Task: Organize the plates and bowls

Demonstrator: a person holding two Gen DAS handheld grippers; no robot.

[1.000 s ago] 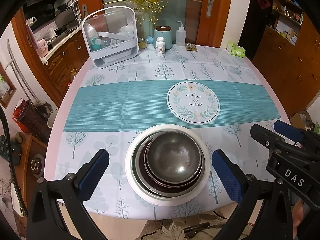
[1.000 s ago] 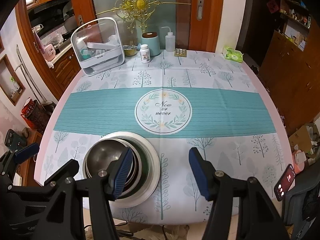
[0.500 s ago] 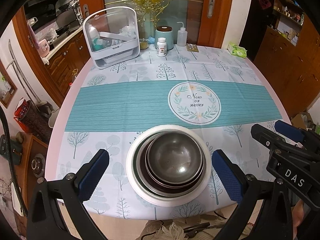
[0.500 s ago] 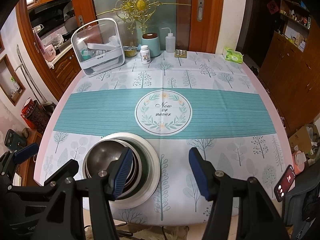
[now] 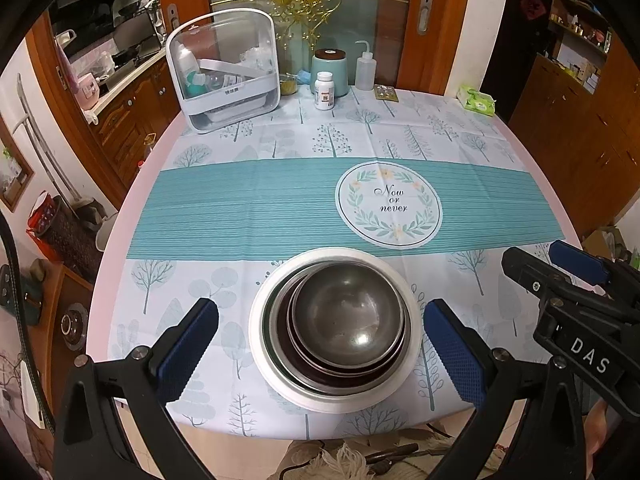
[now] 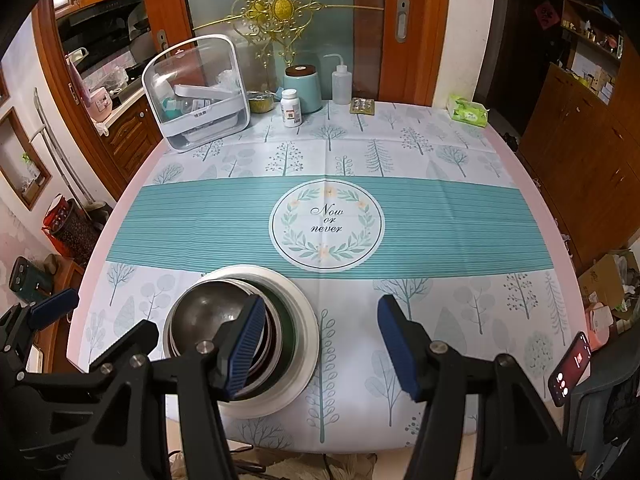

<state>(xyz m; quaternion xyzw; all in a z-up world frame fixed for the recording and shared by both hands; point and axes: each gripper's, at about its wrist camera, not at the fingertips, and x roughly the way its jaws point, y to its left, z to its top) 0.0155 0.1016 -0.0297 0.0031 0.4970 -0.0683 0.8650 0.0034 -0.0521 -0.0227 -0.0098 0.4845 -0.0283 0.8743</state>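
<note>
A white plate [image 5: 414,344] sits near the table's front edge with nested metal bowls stacked in it; the top steel bowl [image 5: 348,312] is empty. My left gripper [image 5: 320,350] is open and empty, raised above the stack with a finger on each side. The stack also shows in the right wrist view [image 6: 304,332], partly hidden behind my left finger. My right gripper [image 6: 320,348] is open and empty, just right of the stack; it also shows at the right edge of the left wrist view [image 5: 560,280].
The tablecloth has a teal band and a round "Now or never" emblem [image 6: 326,226]. At the far edge stand a clear storage box [image 5: 224,76], a teal canister [image 5: 329,72], a pill bottle [image 5: 324,90], a squeeze bottle [image 5: 365,68] and a tissue pack [image 5: 476,100]. A phone [image 6: 570,368] lies off the table's right side.
Both views have shifted only slightly; the grippers have drifted a little. The stack has not moved and both grippers stay open.
</note>
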